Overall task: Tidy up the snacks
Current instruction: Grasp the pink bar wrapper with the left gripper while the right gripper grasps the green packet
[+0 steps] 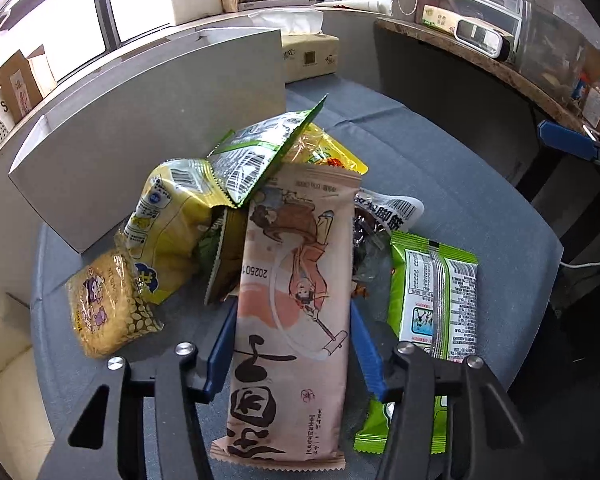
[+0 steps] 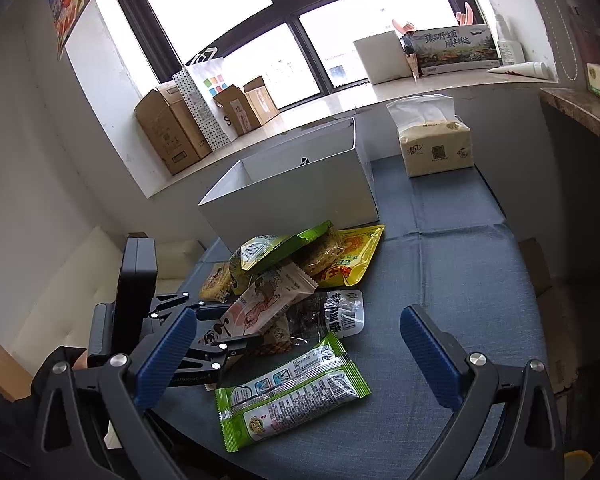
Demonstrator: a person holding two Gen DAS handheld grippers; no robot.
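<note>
While snacks lie heaped on the table (image 2: 440, 240):
Left tongs (image 1: 292, 320): pinching the beige snack packet (image 1: 296, 280), lower centre.
Right tongs (image 2: 300, 336): spread, empty.

bare blue cloth (image 2: 452, 264) right of snack pile (image 2: 296, 276), white box (image 2: 300, 192) blocking behind it

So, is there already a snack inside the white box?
No: the right wrist view looks into the white box and no packet shows in the part visible, while the snack pile lies on the blue cloth in front.
</note>
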